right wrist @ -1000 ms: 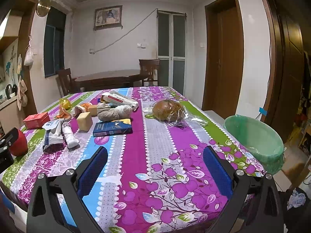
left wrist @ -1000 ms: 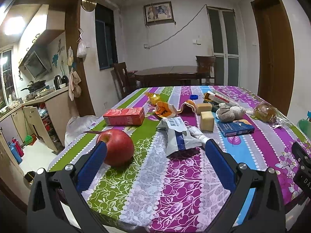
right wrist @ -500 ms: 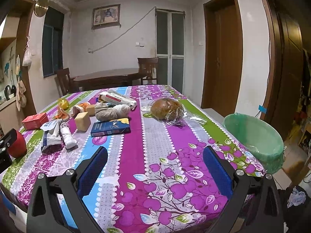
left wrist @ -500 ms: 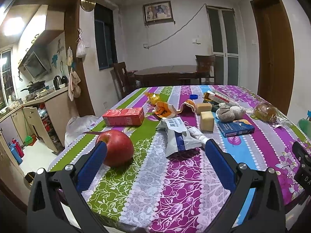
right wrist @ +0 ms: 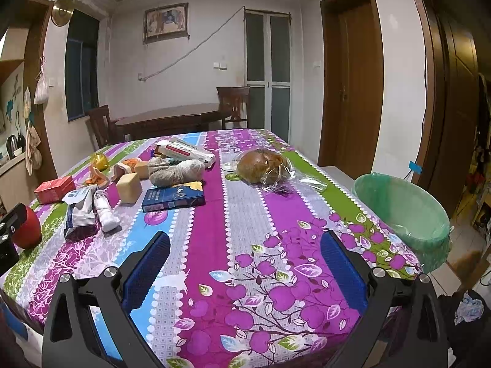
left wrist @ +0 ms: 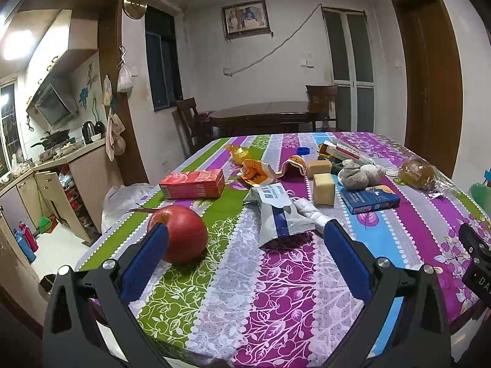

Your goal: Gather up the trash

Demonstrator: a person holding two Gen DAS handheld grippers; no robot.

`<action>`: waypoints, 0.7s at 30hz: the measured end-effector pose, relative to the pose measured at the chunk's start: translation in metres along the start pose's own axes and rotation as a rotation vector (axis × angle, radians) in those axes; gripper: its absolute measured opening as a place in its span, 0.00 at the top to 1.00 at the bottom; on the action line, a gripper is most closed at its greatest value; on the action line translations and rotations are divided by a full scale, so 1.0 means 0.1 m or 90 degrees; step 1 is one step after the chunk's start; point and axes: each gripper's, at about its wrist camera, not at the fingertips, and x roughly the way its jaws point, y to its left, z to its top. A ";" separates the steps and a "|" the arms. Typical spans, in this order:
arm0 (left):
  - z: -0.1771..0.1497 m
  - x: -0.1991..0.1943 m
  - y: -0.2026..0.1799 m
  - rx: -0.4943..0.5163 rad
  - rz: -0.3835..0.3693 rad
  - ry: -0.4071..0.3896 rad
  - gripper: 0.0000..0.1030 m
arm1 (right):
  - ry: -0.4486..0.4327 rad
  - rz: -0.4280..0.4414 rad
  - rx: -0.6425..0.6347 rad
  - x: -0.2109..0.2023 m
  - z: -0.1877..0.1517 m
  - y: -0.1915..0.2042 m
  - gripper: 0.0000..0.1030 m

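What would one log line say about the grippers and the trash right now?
left gripper: open, empty | right gripper: open, empty | wrappers: on table | bin: beside table, right | step: nothing grasped yet

The left claw's finger (left wrist: 147, 254) hides part of the apple (left wrist: 184, 234).

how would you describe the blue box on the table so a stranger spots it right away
On the striped floral tablecloth, look just nearer than the grey sock bundle. The blue box lies flat there, right of a tan cube. It alone is dark blue, with white lettering on its side.
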 end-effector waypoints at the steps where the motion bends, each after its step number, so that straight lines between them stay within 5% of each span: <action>1: 0.00 0.00 0.00 0.000 0.000 0.000 0.05 | 0.000 0.000 0.000 0.00 0.00 0.00 0.05; 7: 0.05 0.03 0.00 0.001 -0.041 -0.001 0.05 | -0.008 0.000 -0.011 0.00 0.02 0.00 0.05; 14: 0.14 0.40 -0.11 0.011 -0.131 0.090 0.34 | -0.019 -0.026 0.010 0.02 0.02 -0.16 0.05; 21: 0.32 0.95 -0.21 -0.012 -0.112 0.145 0.36 | -0.004 -0.032 0.029 0.20 -0.02 -0.32 0.05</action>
